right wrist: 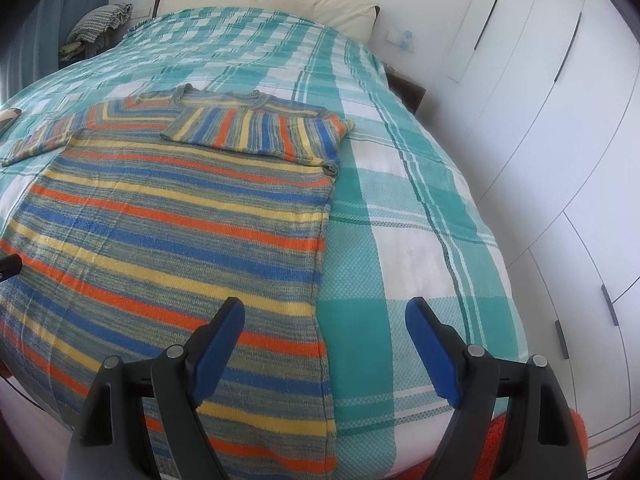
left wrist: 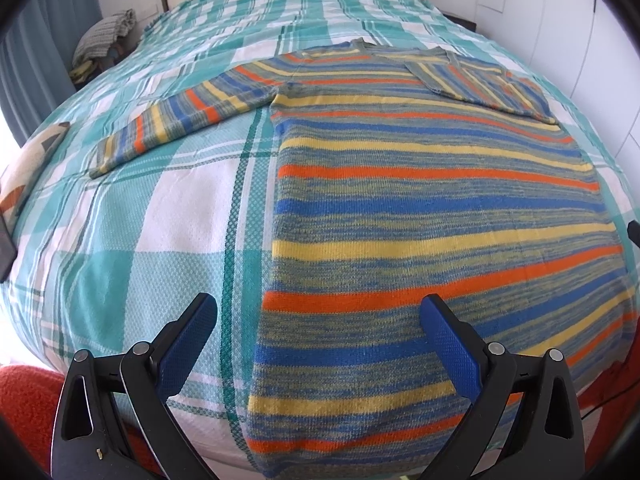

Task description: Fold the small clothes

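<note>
The sweater [left wrist: 432, 208] lies flat on the bed [left wrist: 152, 216], hem toward the foot of the bed and neck toward the headboard [right wrist: 280, 0]. Its right sleeve [right wrist: 260, 132] is already folded across the chest; its left sleeve [left wrist: 180, 120] is stretched out sideways from the sweater onto the checked cover.

Both tongs are wide and hold nothing. The left gripper [left wrist: 320, 320] hovers over the sweater's left edge near the hem, one finger above the cover and one above the knit. The right gripper [right wrist: 324, 324] hovers over the sweater's right edge in the same way.

The sweater looks like a soft, light knit — limp, a little stretchy, likely to sag and drape the moment it is lifted. It will not slip much on the woven cover, so dragging it may bunch the stripes. The sensible holds, as I judge it, are the cuff of the left sleeve for the next fold, or the two hem corners for folding the body up toward the neck; a pinch through both layers at the edge should keep front and back together.

The hem itself is cut off at the bottom of both views, behind the gripper bodies — so whether the corners lie square cannot be told. The fisheye bends every edge. The pile [left wrist: 106, 36] beside the headboard is too small to make out.
</note>
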`<act>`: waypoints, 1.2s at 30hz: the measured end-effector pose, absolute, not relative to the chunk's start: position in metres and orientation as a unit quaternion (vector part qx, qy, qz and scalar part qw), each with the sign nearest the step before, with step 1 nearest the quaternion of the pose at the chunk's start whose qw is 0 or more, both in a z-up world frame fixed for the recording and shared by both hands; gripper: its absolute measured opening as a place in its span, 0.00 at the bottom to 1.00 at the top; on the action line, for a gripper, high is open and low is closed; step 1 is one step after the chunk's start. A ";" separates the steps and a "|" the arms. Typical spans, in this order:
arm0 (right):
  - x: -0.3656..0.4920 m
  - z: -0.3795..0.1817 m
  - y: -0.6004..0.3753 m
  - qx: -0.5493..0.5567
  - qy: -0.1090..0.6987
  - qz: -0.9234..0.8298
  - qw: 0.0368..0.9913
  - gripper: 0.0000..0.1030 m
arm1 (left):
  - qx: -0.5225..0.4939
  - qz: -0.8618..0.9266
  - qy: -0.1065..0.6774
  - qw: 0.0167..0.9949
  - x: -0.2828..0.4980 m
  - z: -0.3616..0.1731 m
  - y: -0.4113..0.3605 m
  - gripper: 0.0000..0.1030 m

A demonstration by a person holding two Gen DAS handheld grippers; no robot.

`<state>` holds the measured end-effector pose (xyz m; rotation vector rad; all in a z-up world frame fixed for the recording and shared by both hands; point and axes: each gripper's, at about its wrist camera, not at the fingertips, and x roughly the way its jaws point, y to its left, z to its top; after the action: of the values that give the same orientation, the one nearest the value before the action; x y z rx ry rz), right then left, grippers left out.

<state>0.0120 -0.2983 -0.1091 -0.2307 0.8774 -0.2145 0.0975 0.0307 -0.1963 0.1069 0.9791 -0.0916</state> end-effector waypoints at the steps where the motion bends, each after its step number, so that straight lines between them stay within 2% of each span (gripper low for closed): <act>1: 0.012 -0.109 -0.298 -0.111 0.422 -0.103 0.894 0.80 | 0.050 -0.044 0.470 0.880 0.098 -0.196 0.031 0.99; 6: 0.012 -0.109 -0.297 -0.110 0.421 -0.097 0.895 0.80 | -0.028 -0.063 0.473 0.879 0.112 -0.177 0.059 0.99; 12: 0.011 -0.107 -0.293 -0.110 0.418 -0.083 0.898 0.80 | -0.183 0.018 0.429 0.884 0.181 -0.141 0.187 0.99; 15: 0.012 -0.109 -0.293 -0.108 0.422 -0.081 0.897 0.80 | -0.250 0.092 0.430 0.862 0.219 -0.148 0.259 0.98; 18: 0.014 -0.111 -0.292 -0.107 0.426 -0.080 0.895 0.80 | -0.247 0.121 0.463 0.843 0.254 -0.167 0.284 0.96; 19: 0.014 -0.112 -0.292 -0.107 0.428 -0.080 0.894 0.80 | -0.235 0.125 0.471 0.841 0.263 -0.173 0.283 0.92; 21: 0.014 -0.114 -0.290 -0.111 0.431 -0.080 0.892 0.80 | -0.215 0.105 0.493 0.837 0.276 -0.186 0.275 0.74; 24: 0.014 -0.116 -0.289 -0.115 0.434 -0.080 0.890 0.80 | -0.160 0.114 0.519 0.832 0.290 -0.199 0.256 0.25; 25: 0.015 -0.116 -0.289 -0.115 0.434 -0.080 0.890 0.80 | -0.152 0.120 0.516 0.834 0.291 -0.197 0.252 0.04; 27: 0.014 -0.115 -0.290 -0.111 0.432 -0.079 0.892 0.80 | -0.156 0.118 0.501 0.843 0.291 -0.178 0.243 0.03; 30: 0.013 -0.113 -0.293 -0.101 0.427 -0.076 0.896 0.80 | -0.113 0.064 0.454 0.881 0.296 -0.122 0.200 0.03; 34: 0.015 -0.112 -0.297 -0.082 0.428 -0.069 0.897 0.80 | -0.060 -0.070 0.400 0.912 0.308 -0.038 0.101 0.03; 36: 0.017 -0.112 -0.298 -0.072 0.430 -0.065 0.897 0.80 | -0.039 -0.139 0.381 0.913 0.312 -0.013 0.045 0.04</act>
<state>0.0166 -0.2981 -0.1123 -0.1489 0.8915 -0.1336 0.3124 0.0447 -0.0131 -0.0812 0.7855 -0.2858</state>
